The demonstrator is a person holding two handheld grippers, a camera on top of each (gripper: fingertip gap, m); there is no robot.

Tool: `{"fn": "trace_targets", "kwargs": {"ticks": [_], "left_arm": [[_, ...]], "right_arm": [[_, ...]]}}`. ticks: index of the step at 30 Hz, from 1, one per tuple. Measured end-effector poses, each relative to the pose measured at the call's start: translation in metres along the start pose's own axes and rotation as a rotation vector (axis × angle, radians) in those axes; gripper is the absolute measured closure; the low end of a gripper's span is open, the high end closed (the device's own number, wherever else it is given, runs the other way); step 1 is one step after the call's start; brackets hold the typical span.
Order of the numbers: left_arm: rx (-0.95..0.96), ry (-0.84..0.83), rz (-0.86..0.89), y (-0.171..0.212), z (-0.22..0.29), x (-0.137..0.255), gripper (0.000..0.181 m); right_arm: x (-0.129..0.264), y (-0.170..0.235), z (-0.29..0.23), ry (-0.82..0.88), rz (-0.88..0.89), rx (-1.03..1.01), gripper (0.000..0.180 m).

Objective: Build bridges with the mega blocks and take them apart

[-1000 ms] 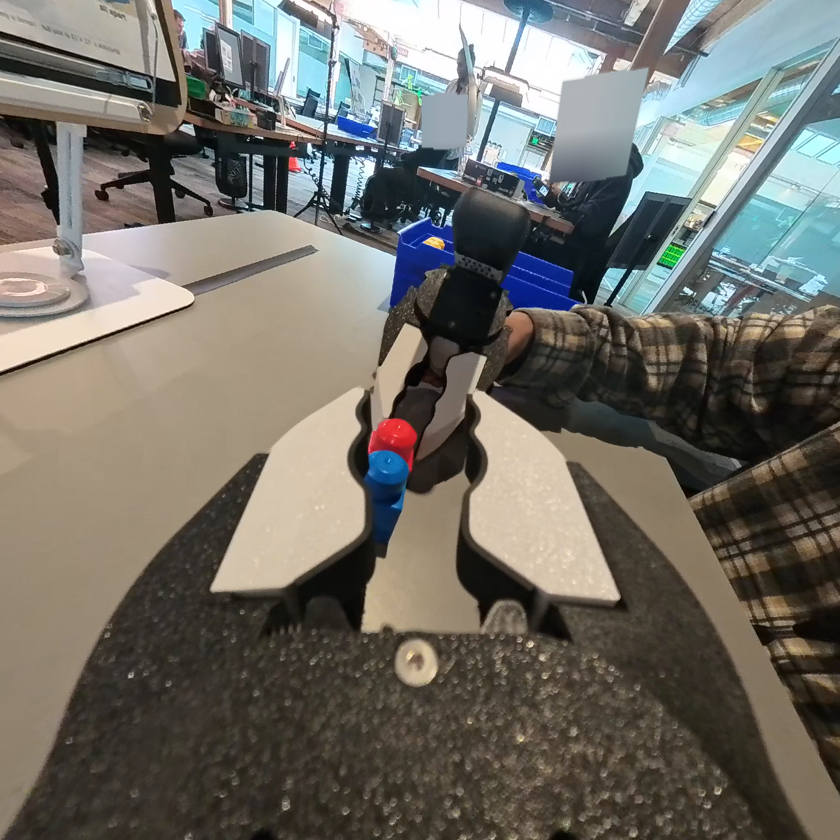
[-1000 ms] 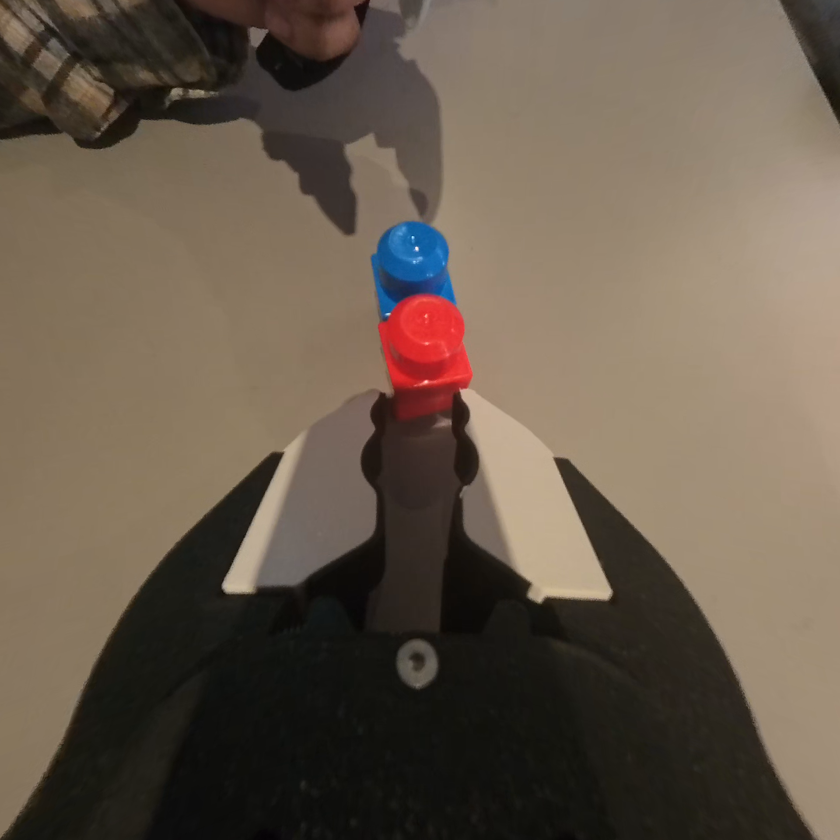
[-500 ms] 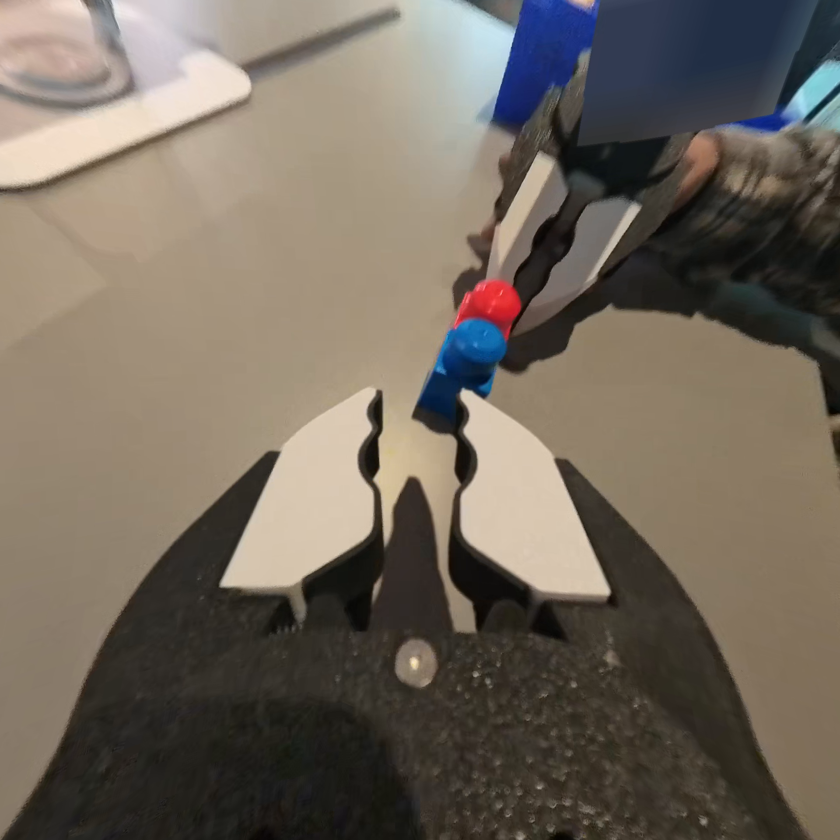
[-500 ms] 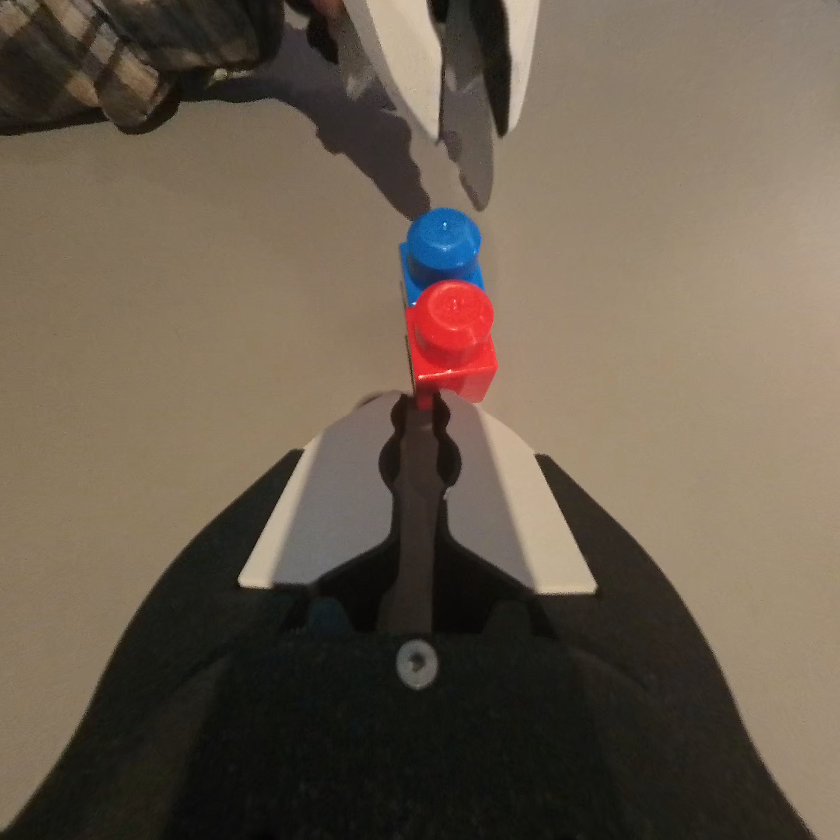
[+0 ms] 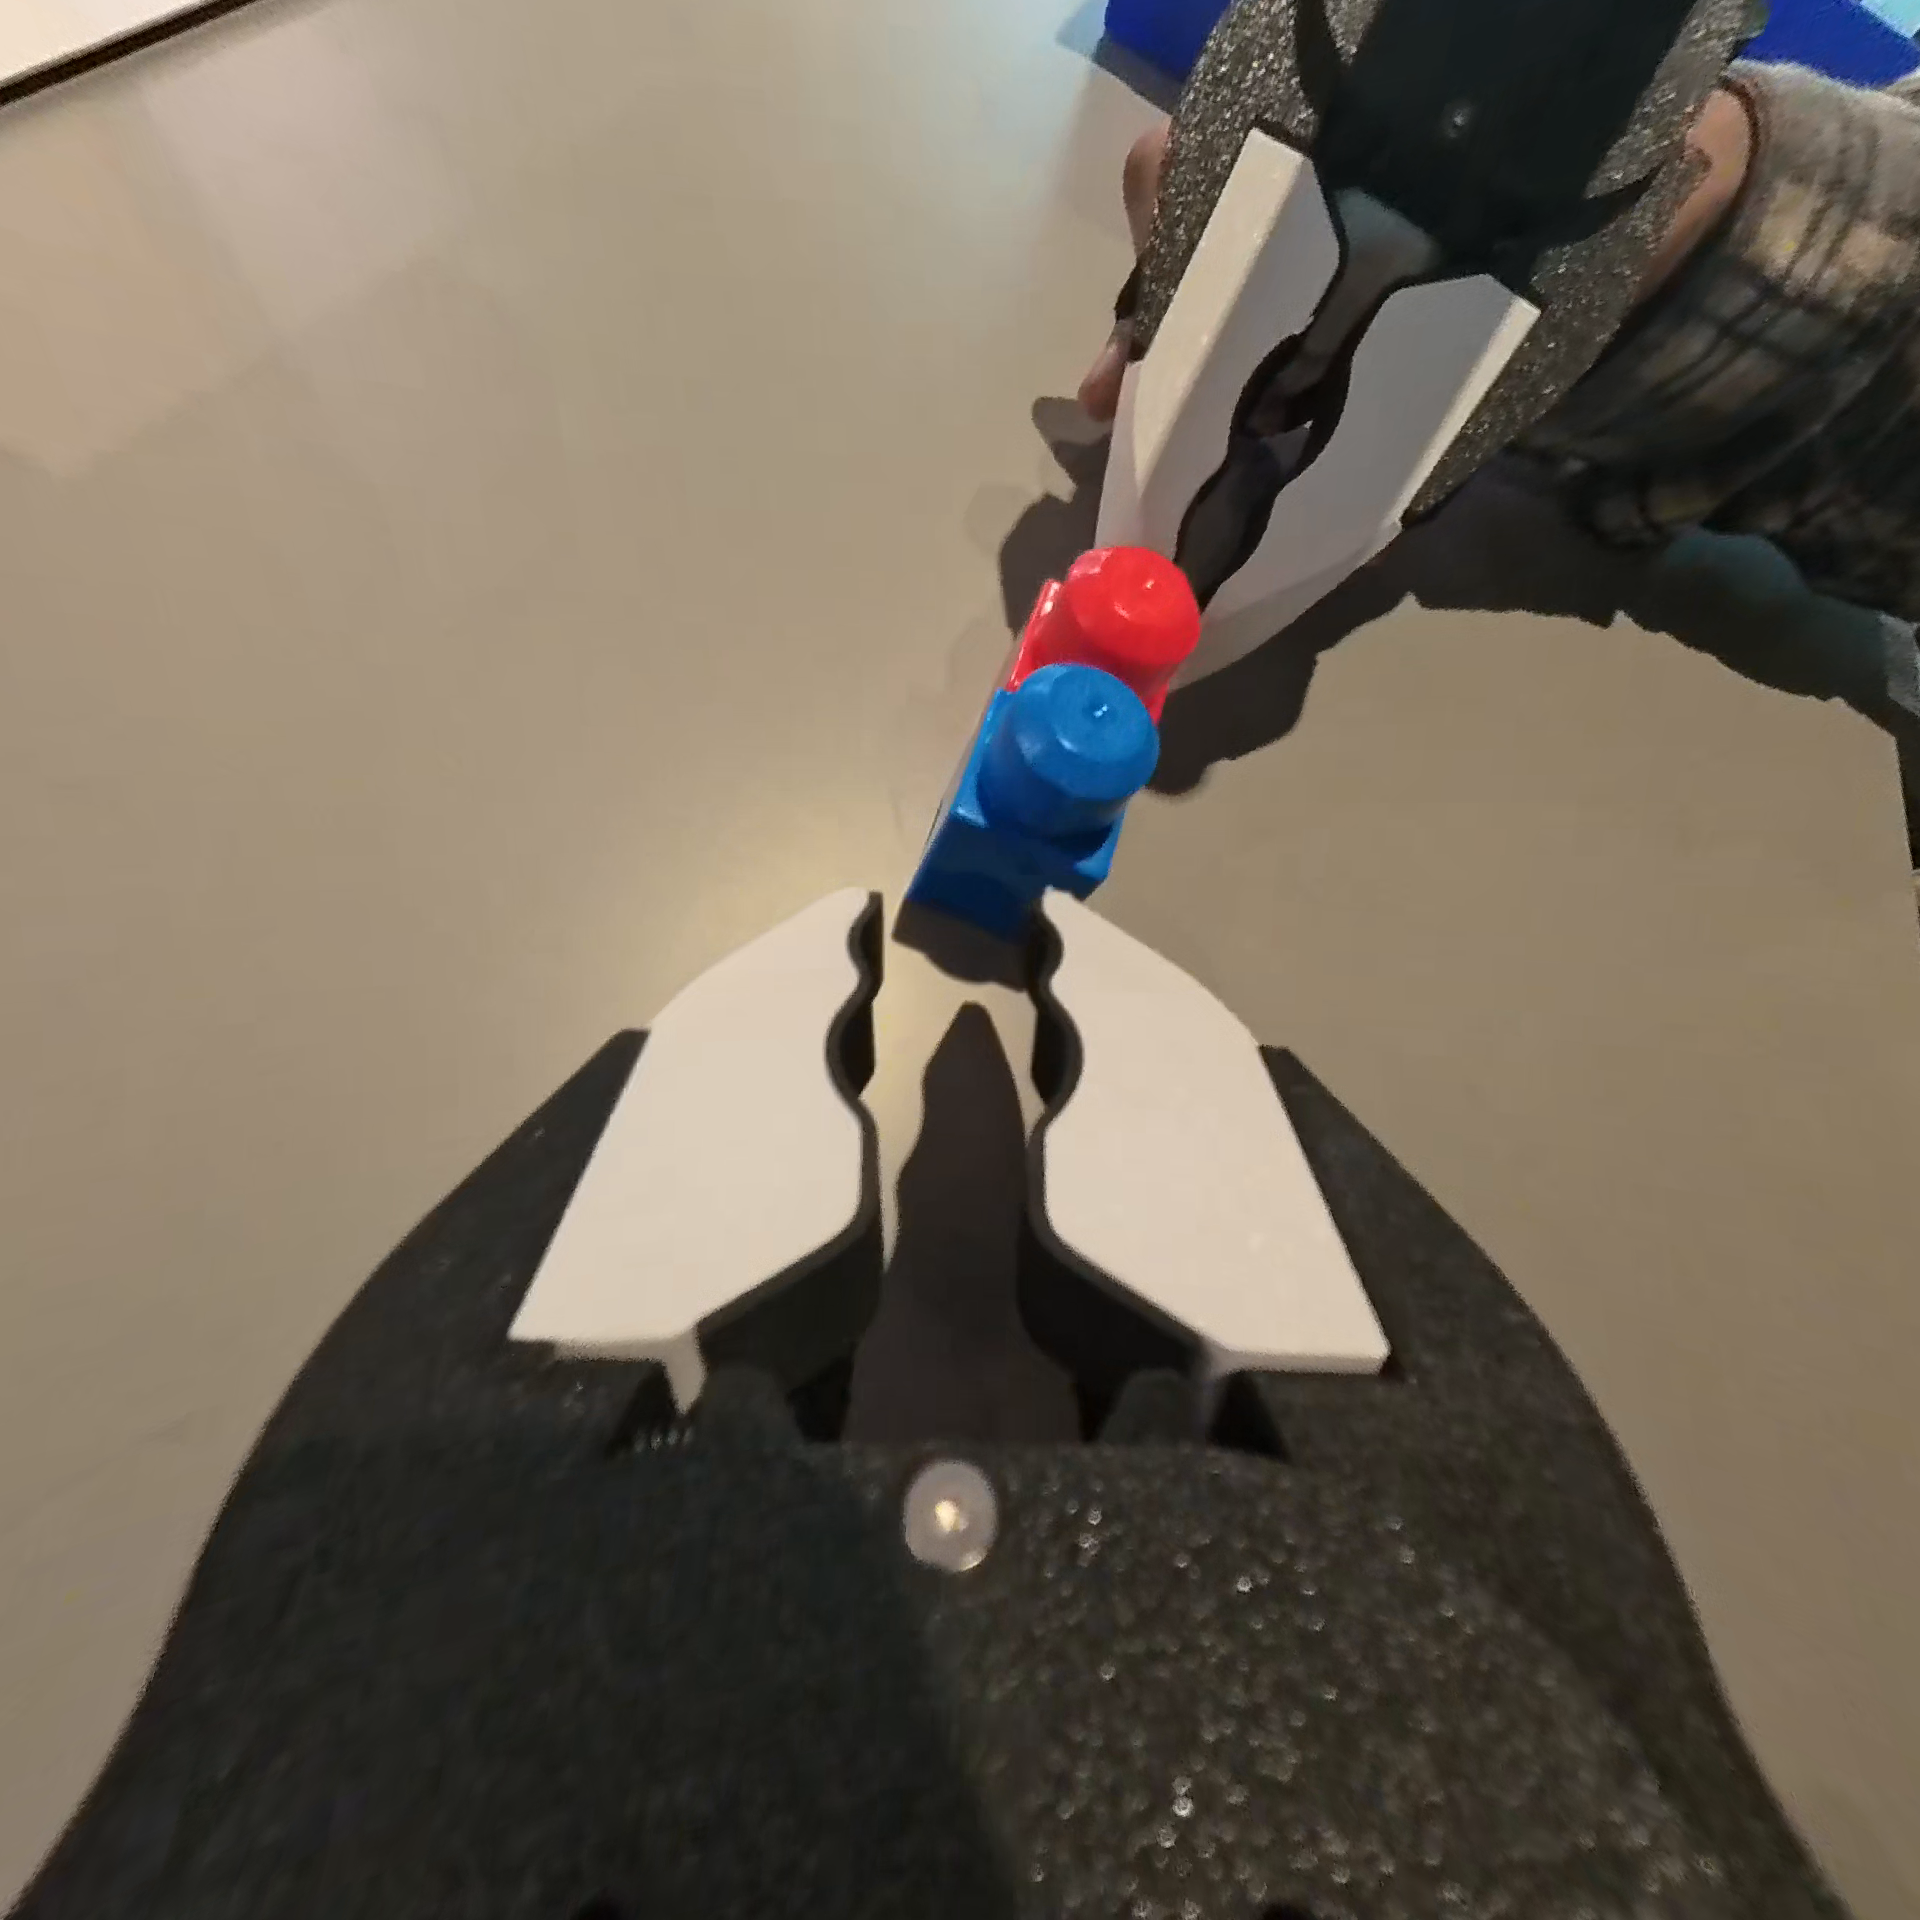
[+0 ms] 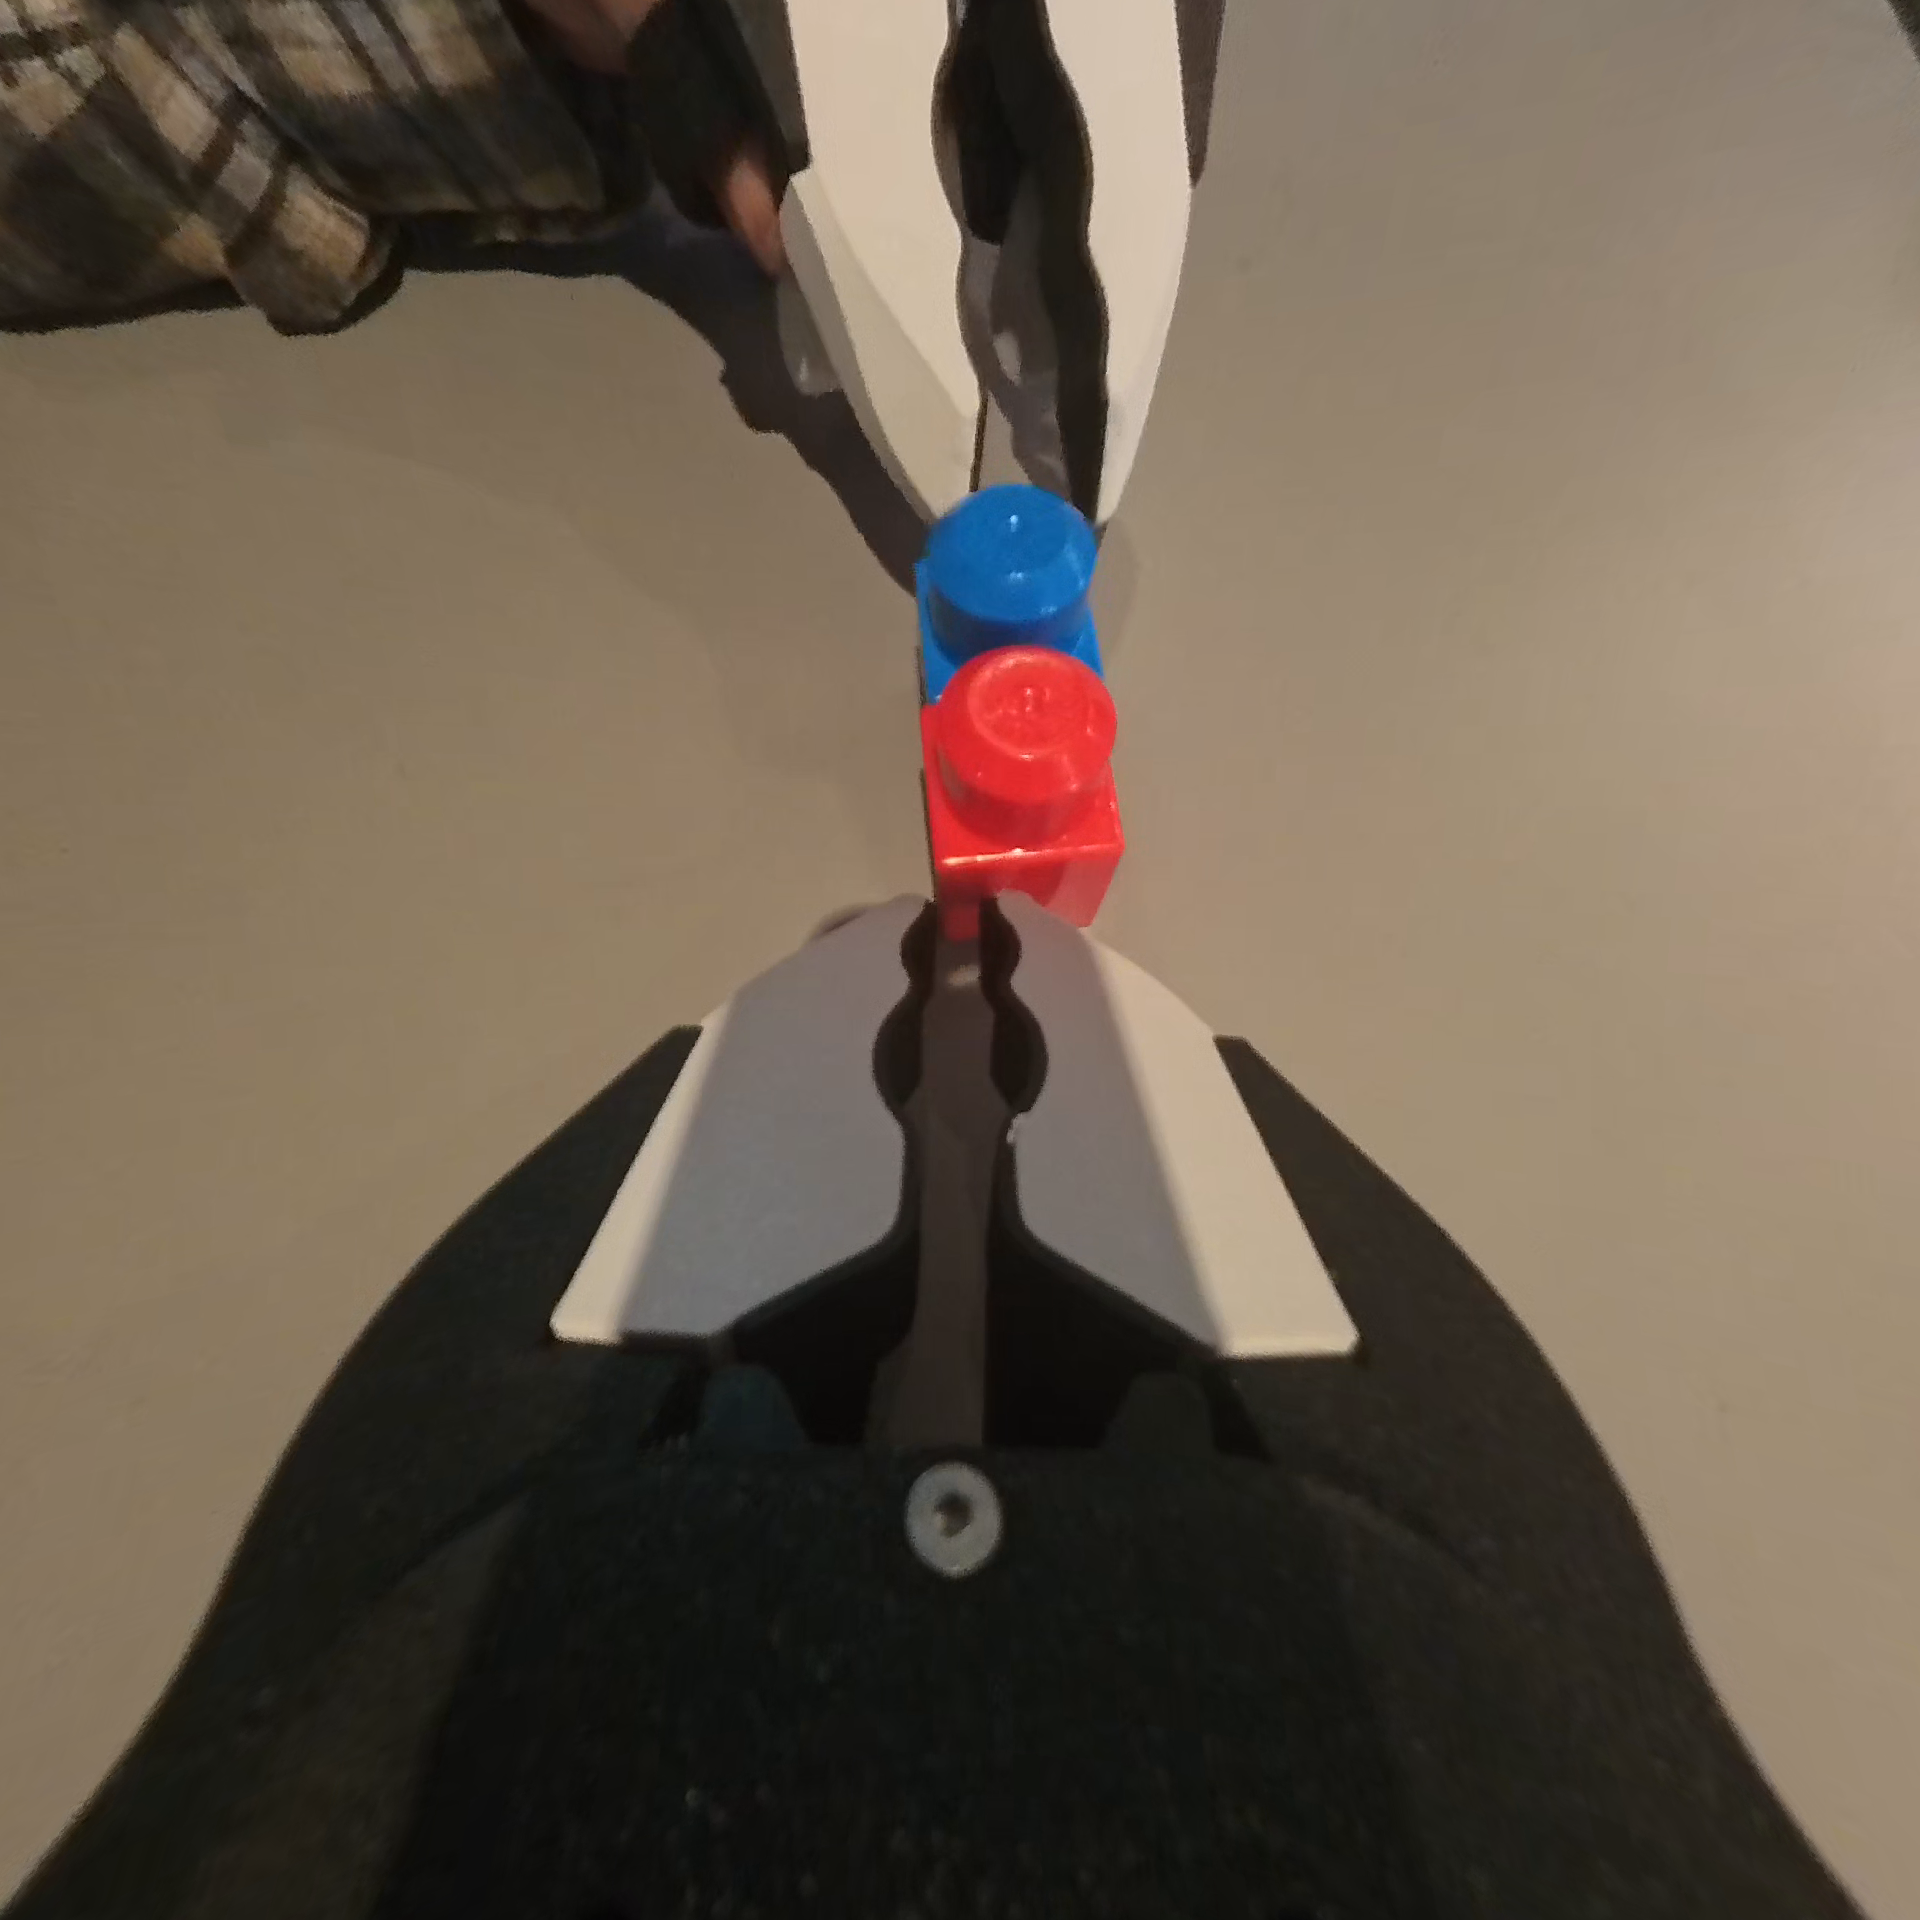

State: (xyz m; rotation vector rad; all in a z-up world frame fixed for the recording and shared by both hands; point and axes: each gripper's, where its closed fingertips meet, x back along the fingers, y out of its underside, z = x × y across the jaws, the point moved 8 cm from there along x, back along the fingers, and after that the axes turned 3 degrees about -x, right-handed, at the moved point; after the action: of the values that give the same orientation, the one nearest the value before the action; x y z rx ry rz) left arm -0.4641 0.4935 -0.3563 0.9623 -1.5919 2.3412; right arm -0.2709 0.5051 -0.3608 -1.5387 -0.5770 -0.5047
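Note:
A red block (image 6: 1023, 790) and a blue block (image 6: 1008, 592) sit side by side, touching, each with one round stud, held above the grey table (image 6: 416, 727). My right gripper (image 6: 961, 914) is shut on the red block's lower end. It also shows in the left wrist view (image 5: 1195, 582), coming in from the upper right behind the red block (image 5: 1122, 623). My left gripper (image 5: 954, 920) is open, its tips flanking the bottom of the blue block (image 5: 1039, 790), with a small gap on the left side. It enters the right wrist view (image 6: 1018, 504) from the top.
A plaid sleeve (image 5: 1714, 364) and a hand hold the right gripper; another plaid sleeve (image 6: 208, 156) is at the upper left in the right wrist view. A blue bin (image 5: 1143, 21) stands at the table's far edge. A white pad's corner (image 5: 62, 31) lies far left. One gripper's finger ends stand about 8 cm off the other's.
My left gripper has tilted down and moved in toward the blocks, so its tips now flank the blue block. My right gripper has kept its hold on the red block.

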Motion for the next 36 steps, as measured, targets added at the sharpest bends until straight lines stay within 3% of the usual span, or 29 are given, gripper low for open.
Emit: {"fn": "trace_targets", "kwargs": {"ticks": [9,15,20,23,30,36], "left_arm": [[-0.003,0.014,-0.025,0.001,0.001,0.001,0.155],[0.017,-0.054,0.148,-0.012,0.002,0.042,0.148],[-0.003,-0.167,0.365,-0.027,0.032,0.124,0.141],[0.003,-0.320,0.391,-0.019,0.049,0.193,0.138],[0.264,-0.779,0.068,0.078,0.056,0.359,0.131],[0.440,-0.907,0.011,0.136,0.056,0.408,0.132]], "right_arm": [[0.001,-0.001,-0.001,0.009,-0.005,-0.008,0.171],[0.031,0.000,-0.007,0.082,0.093,-0.024,0.166],[0.062,0.007,-0.025,0.183,0.242,-0.031,0.157],[0.071,0.011,-0.035,0.228,0.340,-0.024,0.152],[0.072,0.008,-0.052,0.168,0.416,-0.017,0.145],[0.063,0.006,-0.059,0.108,0.374,0.012,0.144]]}}
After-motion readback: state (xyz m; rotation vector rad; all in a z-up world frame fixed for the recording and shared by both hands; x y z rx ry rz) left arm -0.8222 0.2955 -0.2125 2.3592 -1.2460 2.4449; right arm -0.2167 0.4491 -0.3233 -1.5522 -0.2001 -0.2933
